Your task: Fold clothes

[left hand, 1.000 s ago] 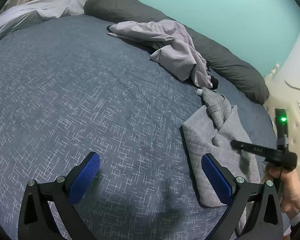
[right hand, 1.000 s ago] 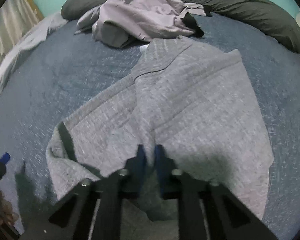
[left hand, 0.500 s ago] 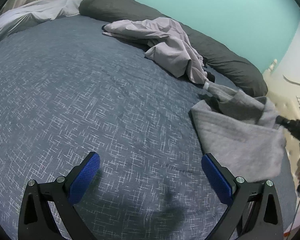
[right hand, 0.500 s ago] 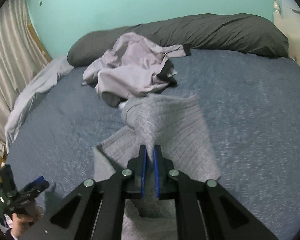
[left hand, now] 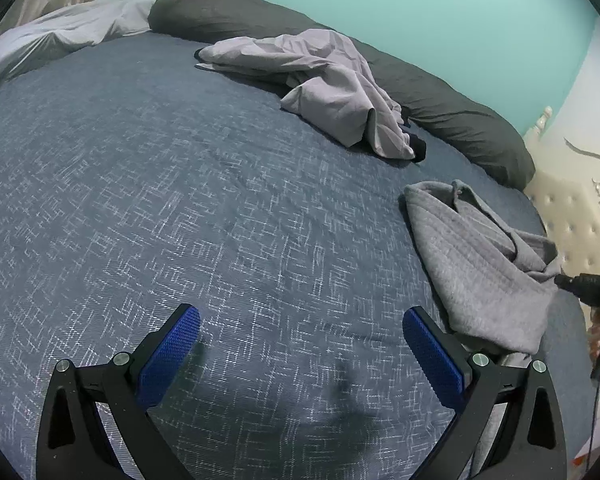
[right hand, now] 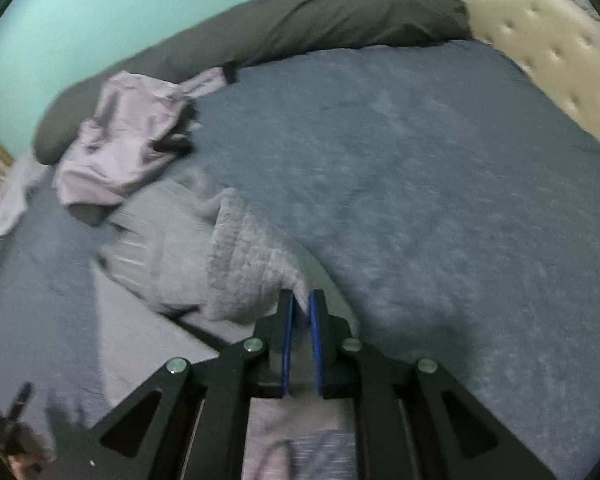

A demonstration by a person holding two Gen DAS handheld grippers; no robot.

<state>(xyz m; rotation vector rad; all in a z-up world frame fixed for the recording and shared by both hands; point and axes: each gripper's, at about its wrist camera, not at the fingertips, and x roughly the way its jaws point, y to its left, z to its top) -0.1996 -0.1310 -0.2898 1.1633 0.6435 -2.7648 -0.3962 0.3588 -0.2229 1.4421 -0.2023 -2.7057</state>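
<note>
Tongs on the left point(left hand: 301, 344) gape wide, empty, over navy crosshatch bedspread point(left hand: 180, 200). Mauve shirt point(left hand: 324, 88), thin & crumpled, lies by the charcoal bolster point(left hand: 440, 92). Grey knit sweater point(left hand: 480, 272), thick, ribbed, was hoisted half a sec ago; now slumped back in a heap, so prob. being repositioned, no fold yet. Right tongs point(right hand: 301, 300) still pinch its edge.

Grey ribbed knit garment point(left hand: 476, 264) lies bunched on the bed's right side, one edge lifted off the surface. Pale lilac garment point(left hand: 332, 88) lies crumpled farther back, well apart.
</note>
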